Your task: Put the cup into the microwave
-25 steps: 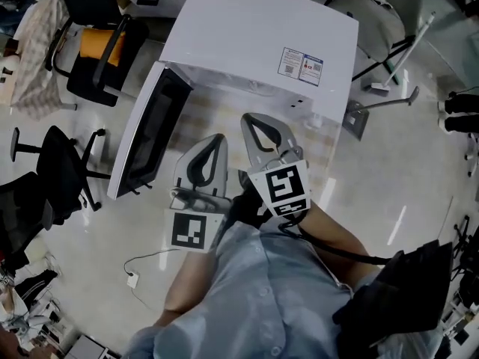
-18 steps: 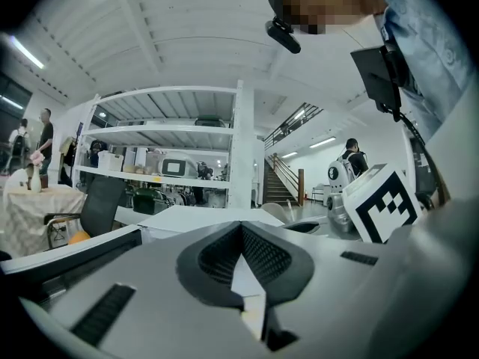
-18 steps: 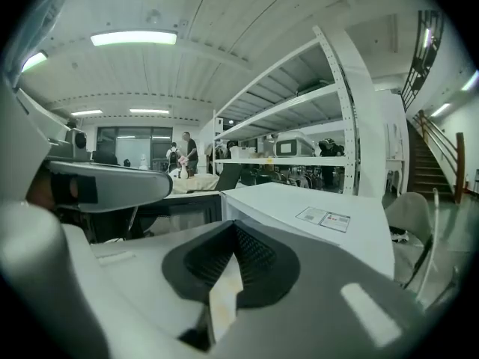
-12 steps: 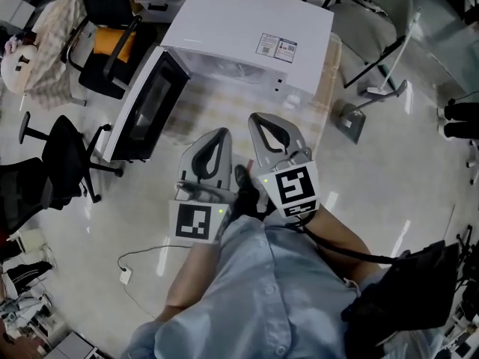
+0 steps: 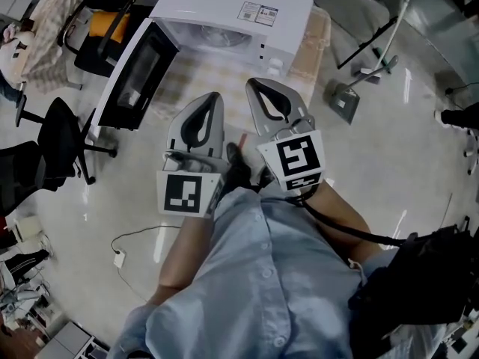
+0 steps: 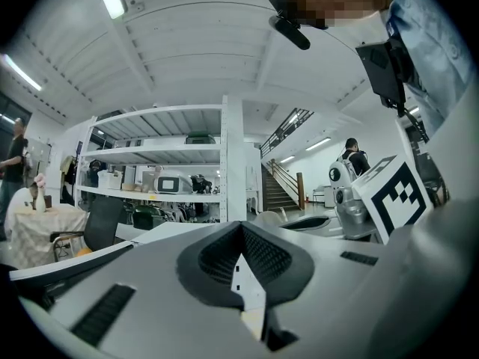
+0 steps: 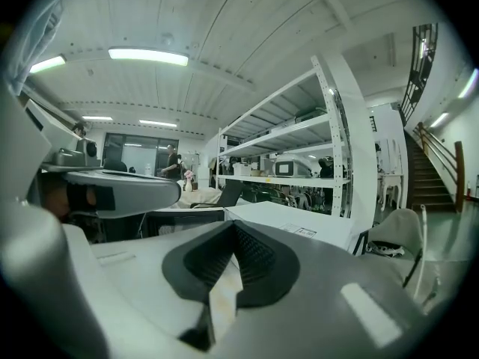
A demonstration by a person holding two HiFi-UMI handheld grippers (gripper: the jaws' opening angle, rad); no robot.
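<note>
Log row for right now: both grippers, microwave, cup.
left gripper: shut, empty | right gripper: shut, empty | microwave: door open | cup: not in view

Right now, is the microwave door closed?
No, the door stands wide open at the left side of the white microwave.

Microwave [image 5: 232,6] door [image 5: 135,73] stands swung out to the L, walling off that side of the opening. Checked tabletop [image 5: 191,81] in front of the cavity lies bare, so straight-in approach is free. Office chairs [image 5: 60,148] crowd floor L; folding chair [image 5: 374,28] R, well apart.
</note>
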